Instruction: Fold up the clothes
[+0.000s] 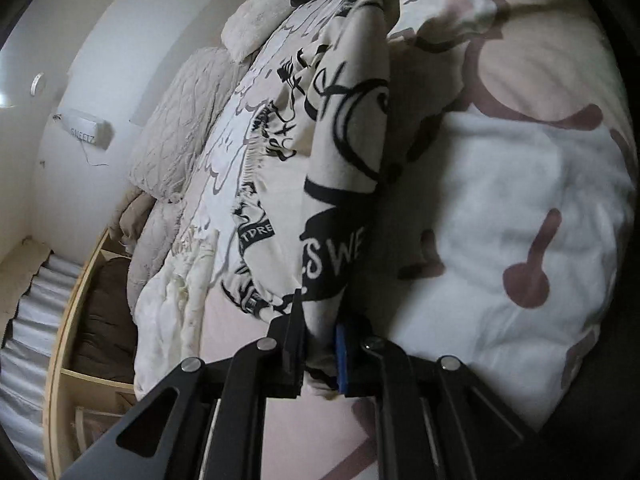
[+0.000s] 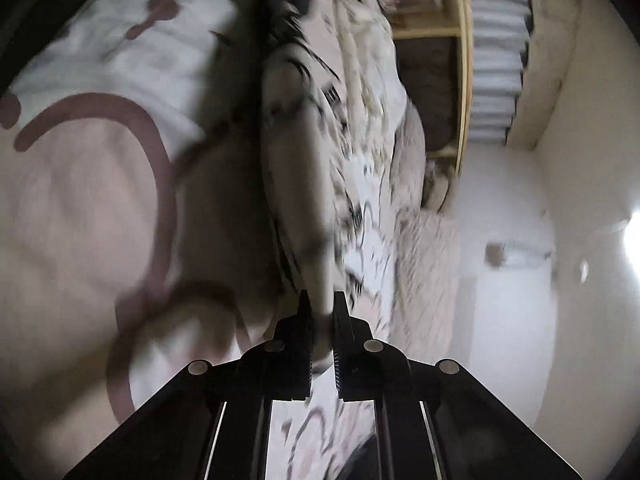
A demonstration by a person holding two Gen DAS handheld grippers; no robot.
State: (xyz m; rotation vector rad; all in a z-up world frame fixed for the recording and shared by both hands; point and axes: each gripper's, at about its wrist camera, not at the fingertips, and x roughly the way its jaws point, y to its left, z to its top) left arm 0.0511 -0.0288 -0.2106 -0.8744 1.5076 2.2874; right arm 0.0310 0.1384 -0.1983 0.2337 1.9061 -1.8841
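Left wrist view: a wooden shelf [image 1: 80, 320] is seen far left; the printed garment [image 1: 344, 140] is stretched over the patterned bedding [image 1: 520, 180], one edge clamped by the left gripper [image 1: 320, 320]; in the blurred right view another edge is pinched by the right gripper [image 2: 320, 308], likely so the cloth hangs taut for folding.

My left gripper [image 1: 320, 320] is clamped on an edge of the cream garment [image 1: 344, 128] with black lettering, the cloth bunched between its black fingers [image 1: 290, 344]. The fabric stretches away as a ridge over the patterned bedspread [image 1: 520, 200]. Pillows [image 1: 180, 128] lie left, beside a wooden shelf [image 1: 68, 320].
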